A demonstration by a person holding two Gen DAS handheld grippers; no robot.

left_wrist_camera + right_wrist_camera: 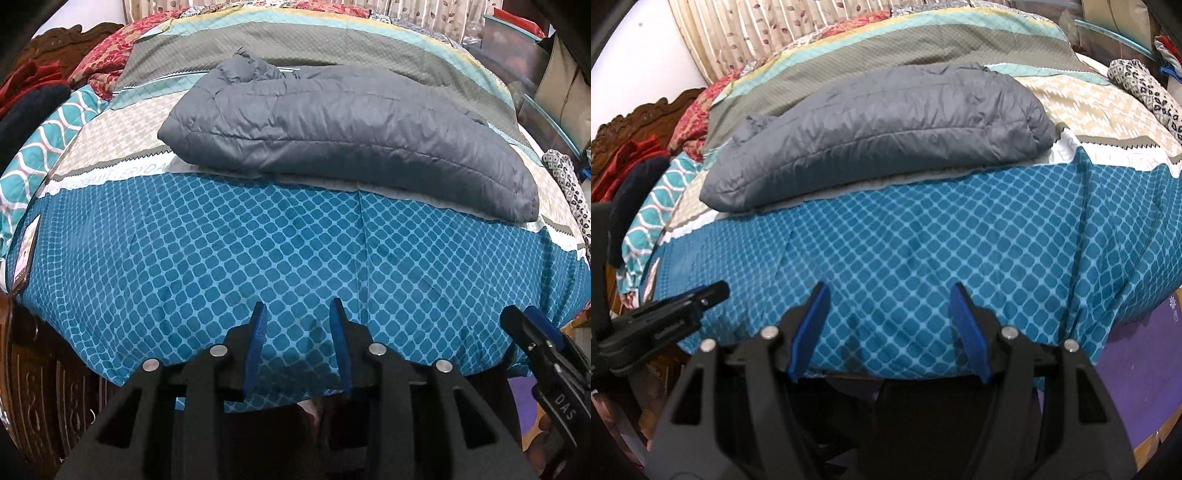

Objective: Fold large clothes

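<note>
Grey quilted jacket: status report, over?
Left gripper open, empty. Right gripper open, empty. Grey quilted jacket folded on bed, untouched. Nothing in the way.

A grey quilted puffer jacket lies folded into a thick, puffy bundle — stitched seams showing. It rests flat on the patterned bedspread.

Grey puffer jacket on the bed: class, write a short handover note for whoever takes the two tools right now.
Left tool: open, empty, over the blue bedsheet.
Right tool: open, empty, beside it.
Grey puffer jacket: lies folded into a bundle on the bed, farther in than both tools, touched by neither.
Done: jacket looks folded over at least once.
Left: perhaps another fold or tidying; I cannot tell.
</note>
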